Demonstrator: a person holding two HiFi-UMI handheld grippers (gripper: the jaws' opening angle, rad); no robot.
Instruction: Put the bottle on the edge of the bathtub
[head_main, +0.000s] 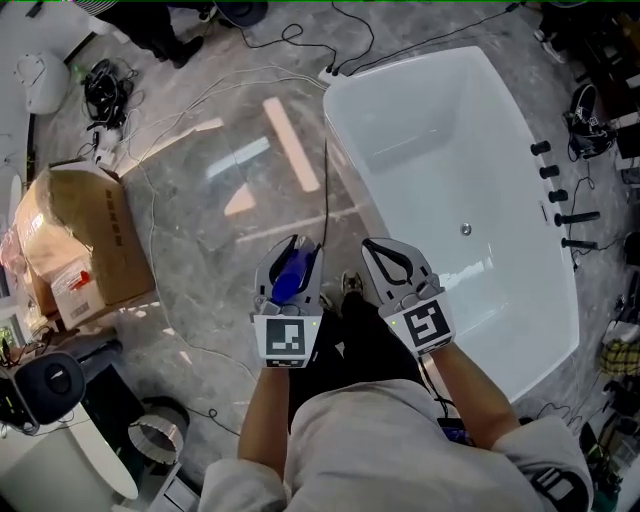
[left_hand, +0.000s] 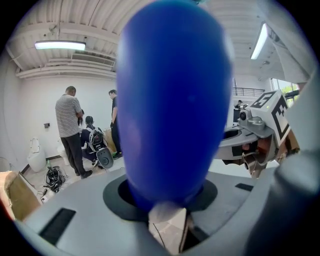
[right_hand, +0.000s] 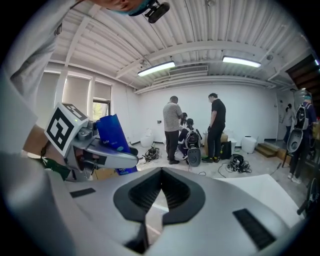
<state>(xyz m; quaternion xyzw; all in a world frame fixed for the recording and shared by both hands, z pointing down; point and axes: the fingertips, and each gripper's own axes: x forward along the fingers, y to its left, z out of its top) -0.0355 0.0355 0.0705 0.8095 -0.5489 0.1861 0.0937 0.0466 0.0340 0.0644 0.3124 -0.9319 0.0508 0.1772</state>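
The blue bottle (left_hand: 172, 100) fills the left gripper view. It is a smooth, rounded body standing up out of the left gripper (head_main: 296, 250), whose jaws are partway apart and clamped on its lower part. From above, the bottle hangs over the marble floor (head_main: 220, 180) near the person's feet. It is just off the near end of the white bathtub (head_main: 362, 160) and not yet over the rim.

The right gripper (head_main: 380, 250) sits beside it, apart from the bottle, with its jaws pressed together on nothing.

The thing I'd worry about most is the hold itself. The surface looks glossy and curved, and the grip seems low on it, so a quick swing toward the tub could let it pivot or slide out.

The next risk is the rim, which looks narrow and slightly rounded. If the bottle is set down tilted or off centre, I'd expect it to topple into the basin or out onto the stone.

A thin cable (head_main: 325, 190) runs along the floor beside the tub wall, right where the person would step in closer. Catching a foot on it mid-carry would jolt the arm.

The black taps (head_main: 552, 170) line the far rim, well away from the bottle. A cardboard box (head_main: 85, 240) stands off to the left, and people (right_hand: 172, 127) are gathered across the room. None of these are close enough to interfere.
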